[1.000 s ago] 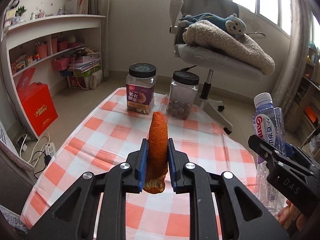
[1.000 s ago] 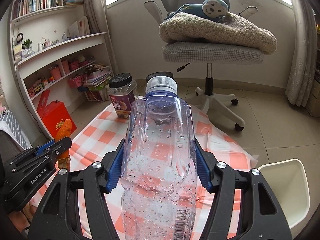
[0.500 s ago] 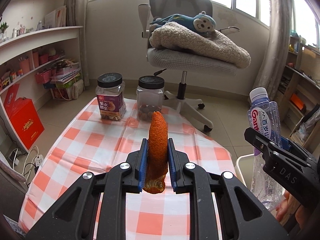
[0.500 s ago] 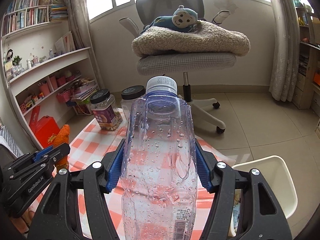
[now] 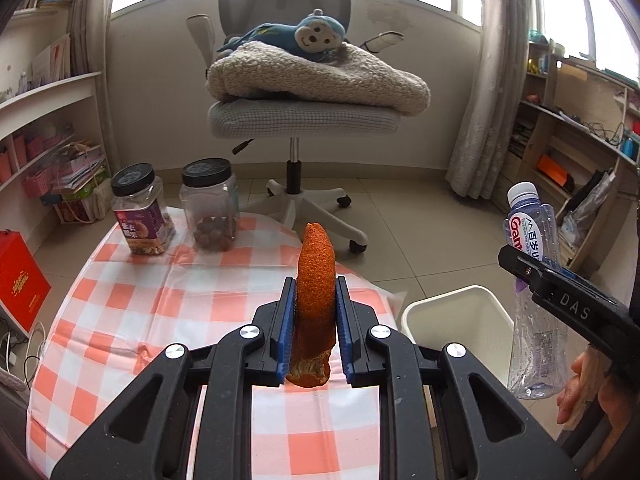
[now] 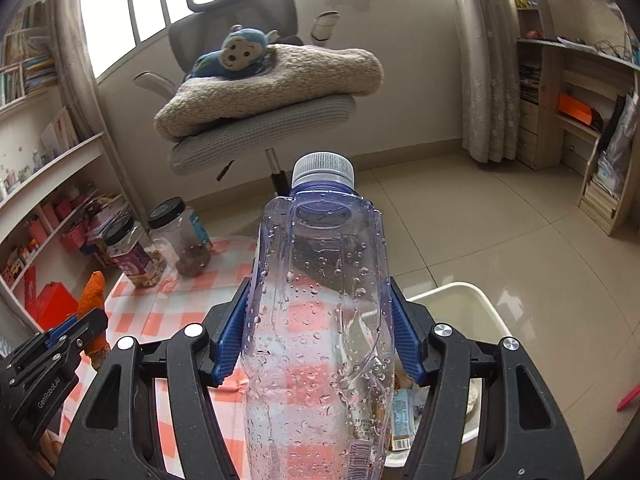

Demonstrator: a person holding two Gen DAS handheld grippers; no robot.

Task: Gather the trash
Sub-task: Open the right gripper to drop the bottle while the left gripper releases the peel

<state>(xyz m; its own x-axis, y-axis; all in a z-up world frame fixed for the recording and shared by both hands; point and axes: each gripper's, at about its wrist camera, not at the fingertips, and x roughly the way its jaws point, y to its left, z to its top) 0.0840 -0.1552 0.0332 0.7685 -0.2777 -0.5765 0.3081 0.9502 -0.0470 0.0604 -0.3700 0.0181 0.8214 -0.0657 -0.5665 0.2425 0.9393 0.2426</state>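
While the left hand-held gripper (image 5: pixel 312 316) pinches an upright orange peel (image 5: pixel 314 280) over the table (image 5: pixel 160 300), the right hand-held gripper (image 6: pixel 320 320) clamps an upright bottle (image 6: pixel 320 300) nearer the white bin (image 6: pixel 476 304), below and to its right.

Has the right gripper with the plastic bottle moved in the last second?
Yes. The right gripper, shut on the plastic bottle, has swung rightward: the office chair slid left in its view, and the white bin now sits just beyond the bottle.

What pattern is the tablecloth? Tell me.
The tablecloth is an orange-and-white check, clearest in the left wrist view.
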